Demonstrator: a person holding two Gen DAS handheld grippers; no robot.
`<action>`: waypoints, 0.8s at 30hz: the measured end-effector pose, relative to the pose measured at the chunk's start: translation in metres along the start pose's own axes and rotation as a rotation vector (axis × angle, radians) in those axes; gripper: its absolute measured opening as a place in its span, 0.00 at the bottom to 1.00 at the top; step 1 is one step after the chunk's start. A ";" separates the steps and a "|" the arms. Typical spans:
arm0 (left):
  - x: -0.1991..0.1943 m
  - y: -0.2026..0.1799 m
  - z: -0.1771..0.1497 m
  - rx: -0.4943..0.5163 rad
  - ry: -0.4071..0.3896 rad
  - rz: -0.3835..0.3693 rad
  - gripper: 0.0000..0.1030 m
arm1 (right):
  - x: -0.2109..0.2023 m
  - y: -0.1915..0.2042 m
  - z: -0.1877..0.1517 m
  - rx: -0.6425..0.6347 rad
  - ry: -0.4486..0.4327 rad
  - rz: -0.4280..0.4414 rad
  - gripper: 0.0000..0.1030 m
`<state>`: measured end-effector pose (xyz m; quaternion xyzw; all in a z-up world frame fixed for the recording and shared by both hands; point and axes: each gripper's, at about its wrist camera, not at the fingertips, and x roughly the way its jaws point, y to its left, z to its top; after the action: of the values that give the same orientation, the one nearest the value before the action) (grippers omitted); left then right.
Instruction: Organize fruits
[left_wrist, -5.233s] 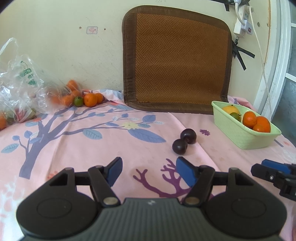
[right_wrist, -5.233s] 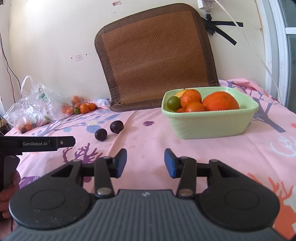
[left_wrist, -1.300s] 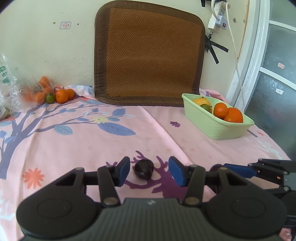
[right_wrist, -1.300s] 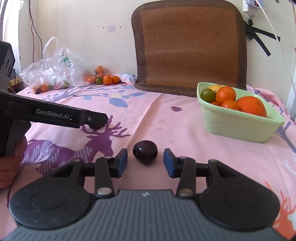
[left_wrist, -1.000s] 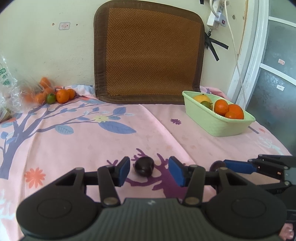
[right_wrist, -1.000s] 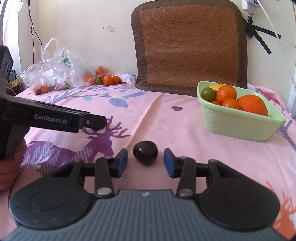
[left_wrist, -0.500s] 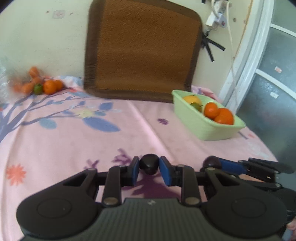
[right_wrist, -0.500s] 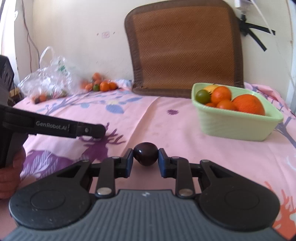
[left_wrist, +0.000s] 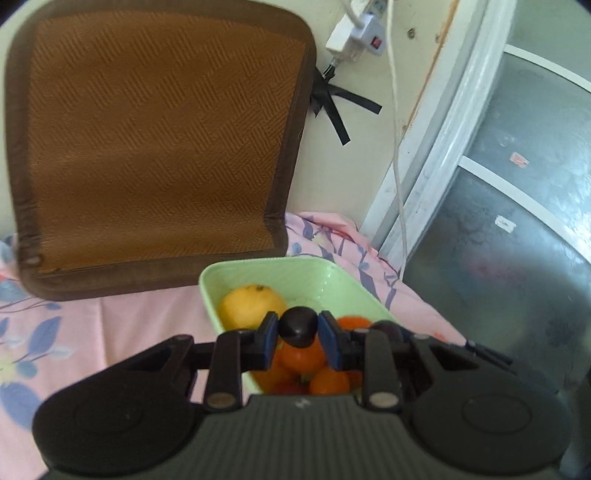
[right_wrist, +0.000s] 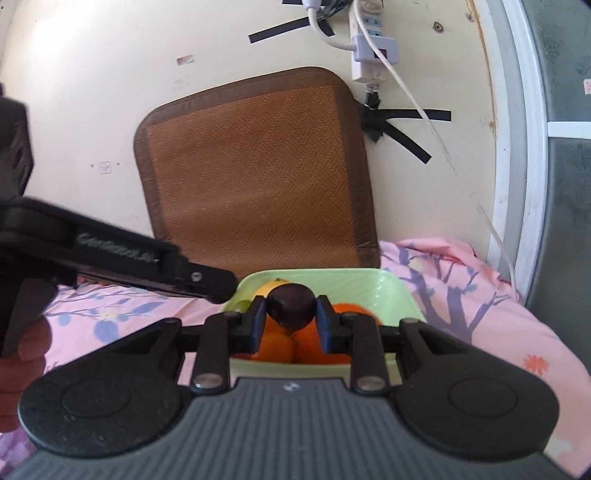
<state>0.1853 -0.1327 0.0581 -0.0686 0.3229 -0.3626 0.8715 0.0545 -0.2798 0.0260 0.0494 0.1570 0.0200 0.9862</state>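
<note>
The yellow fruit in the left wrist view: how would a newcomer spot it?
Find the brown woven mat against the wall; the green basket sits below it. The yellow fruit lies at the basket's far left, the only pale yellow one beside orange fruits.

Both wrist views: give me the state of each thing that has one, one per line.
Left gripper: shut on a dark plum, over the basket.
Right gripper: shut on a second dark plum, over the basket.
Green basket: upright, holding oranges and a yellow fruit.
</note>
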 end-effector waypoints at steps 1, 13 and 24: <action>0.009 0.001 0.006 -0.015 0.010 -0.010 0.24 | 0.005 -0.004 0.001 -0.006 0.001 -0.005 0.30; 0.045 0.003 0.013 -0.038 0.051 -0.007 0.36 | 0.037 -0.014 -0.002 -0.033 0.004 -0.019 0.43; -0.029 -0.007 -0.012 -0.007 -0.040 0.113 0.51 | -0.002 -0.013 -0.005 0.020 -0.020 -0.018 0.45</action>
<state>0.1581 -0.1172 0.0657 -0.0606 0.3098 -0.3104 0.8967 0.0512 -0.2925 0.0209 0.0583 0.1479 0.0092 0.9872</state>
